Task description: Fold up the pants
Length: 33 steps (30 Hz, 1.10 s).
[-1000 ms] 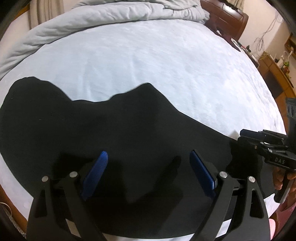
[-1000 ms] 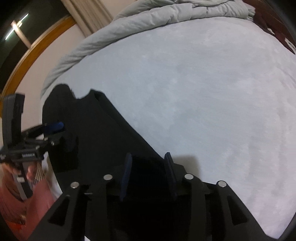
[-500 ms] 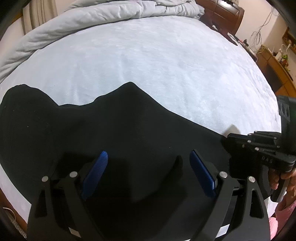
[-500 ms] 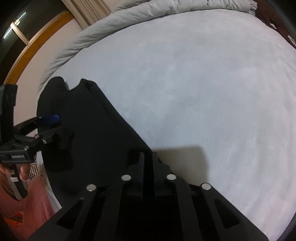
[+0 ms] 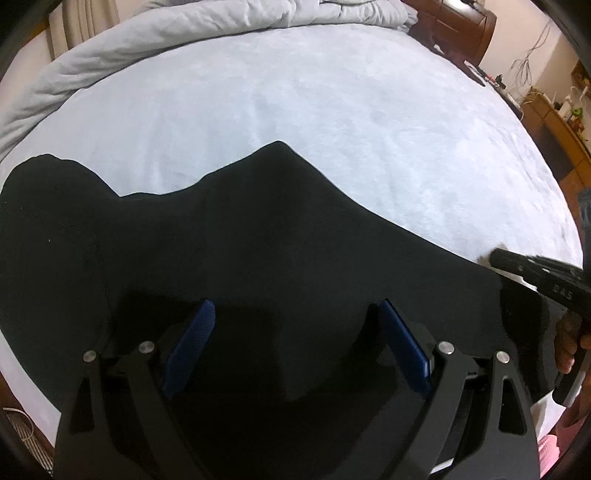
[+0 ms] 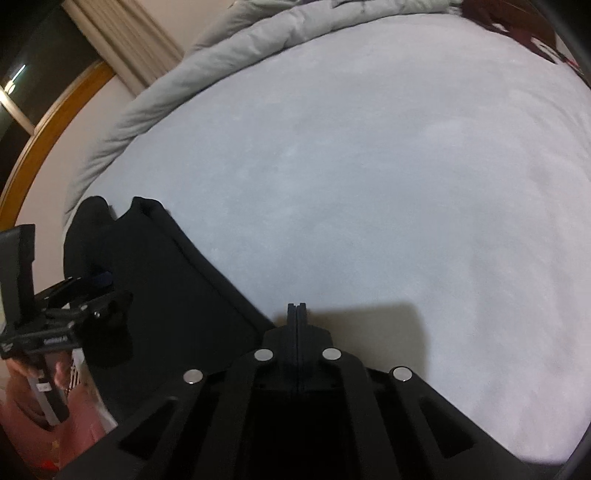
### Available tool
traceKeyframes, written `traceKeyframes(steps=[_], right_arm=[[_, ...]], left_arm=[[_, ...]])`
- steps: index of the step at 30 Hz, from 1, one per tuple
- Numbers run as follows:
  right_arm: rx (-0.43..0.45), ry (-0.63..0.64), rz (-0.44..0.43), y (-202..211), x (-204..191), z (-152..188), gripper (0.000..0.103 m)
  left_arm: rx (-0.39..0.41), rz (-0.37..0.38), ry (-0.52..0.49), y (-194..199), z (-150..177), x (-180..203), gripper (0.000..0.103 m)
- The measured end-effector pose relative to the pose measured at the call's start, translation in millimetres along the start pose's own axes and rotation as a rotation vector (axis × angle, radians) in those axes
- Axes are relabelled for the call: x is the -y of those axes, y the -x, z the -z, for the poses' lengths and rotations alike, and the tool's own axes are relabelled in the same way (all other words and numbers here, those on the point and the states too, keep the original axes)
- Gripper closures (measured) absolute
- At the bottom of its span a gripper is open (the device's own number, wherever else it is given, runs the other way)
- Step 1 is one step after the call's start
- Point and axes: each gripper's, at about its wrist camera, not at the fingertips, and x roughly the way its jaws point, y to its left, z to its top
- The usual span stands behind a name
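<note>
Across the near part of the bed (image 5: 332,122), the black pants (image 5: 258,240) lie spread flat on the pale sheet, and one long edge of them runs away toward the rolled grey duvet (image 5: 184,33). I hold my left gripper (image 5: 295,332) over the middle of the cloth; its blue pads (image 5: 190,339) stand wide apart and hold nothing. My right gripper (image 6: 297,314) is at the edge of the pants, where the cloth meets the sheet. Its jaws are pressed fully together, but I cannot tell if a fold of cloth is caught between them.
</note>
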Motion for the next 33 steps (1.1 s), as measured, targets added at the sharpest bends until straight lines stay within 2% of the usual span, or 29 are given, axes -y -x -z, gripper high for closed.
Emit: traceKeyframes(steps=[3, 5, 7, 10, 13, 16, 18, 20, 23, 27, 31, 33], right_arm=[[0.020, -0.075, -0.009, 27, 19, 22, 0.103], [0.032, -0.122, -0.014, 47, 27, 40, 0.096], [0.034, -0.152, -0.016, 64, 33, 59, 0.094], [0.020, -0.198, 0.000, 86, 40, 93, 0.094], [0.022, -0.278, 0.062, 116, 58, 131, 0.094], [0.058, -0.357, 0.125, 148, 87, 154, 0.089], [0.100, -0.413, 0.177, 171, 110, 164, 0.081], [0.152, -0.455, 0.224, 191, 134, 167, 0.066], [0.175, -0.492, 0.317, 206, 166, 169, 0.060], [0.160, -0.516, 0.317, 207, 200, 177, 0.056], [0.187, -0.518, 0.276, 213, 209, 184, 0.055], [0.209, -0.526, 0.293, 218, 212, 185, 0.046]], left_arm=[[-0.004, 0.044, -0.019, 5, 5, 12, 0.014], [0.000, 0.074, -0.056, 10, 11, 29, 0.014], [-0.001, 0.120, -0.096, 13, 16, 46, 0.014], [0.003, 0.186, -0.198, 16, 29, 85, 0.014], [-0.020, 0.210, -0.297, 13, 44, 116, 0.014], [-0.082, 0.195, -0.380, -2, 61, 139, 0.014], [-0.075, 0.135, -0.425, -11, 73, 148, 0.013], [-0.062, 0.106, -0.453, -12, 78, 153, 0.012], [-0.078, 0.097, -0.408, -9, 78, 154, 0.012], [-0.082, 0.137, -0.311, -2, 70, 156, 0.012], [-0.084, 0.106, -0.305, -8, 66, 165, 0.012], [-0.081, 0.082, -0.315, -12, 65, 169, 0.012]])
